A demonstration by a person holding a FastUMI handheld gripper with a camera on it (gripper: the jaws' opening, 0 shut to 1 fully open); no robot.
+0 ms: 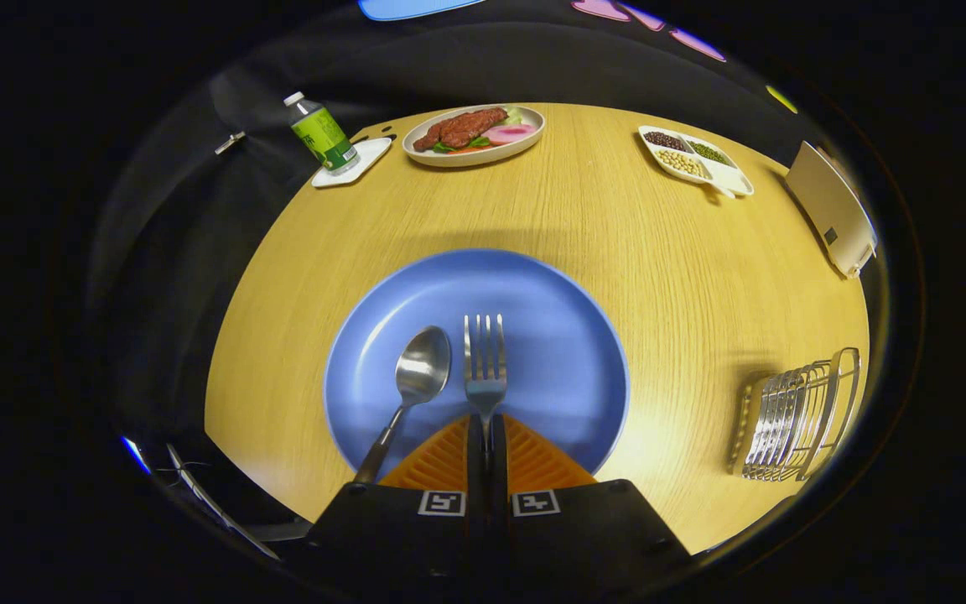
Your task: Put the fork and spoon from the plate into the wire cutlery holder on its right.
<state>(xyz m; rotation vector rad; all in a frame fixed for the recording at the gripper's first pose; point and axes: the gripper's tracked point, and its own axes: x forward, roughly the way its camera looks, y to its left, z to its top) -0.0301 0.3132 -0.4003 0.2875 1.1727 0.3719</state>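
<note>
Here the gripper (487, 428) pinches the fork (485, 369) handle — fingers nearly together.

blue plate (567, 335) dead center, shiny silver spoon (421, 369) and fork (484, 369) on it, yellowish wood-grain surface (617, 226), silver wire cutlery holder (793, 419) lower right, green-labelled bottle (322, 134) upper left, fingers (487, 440) closed on the fork handle
</note>
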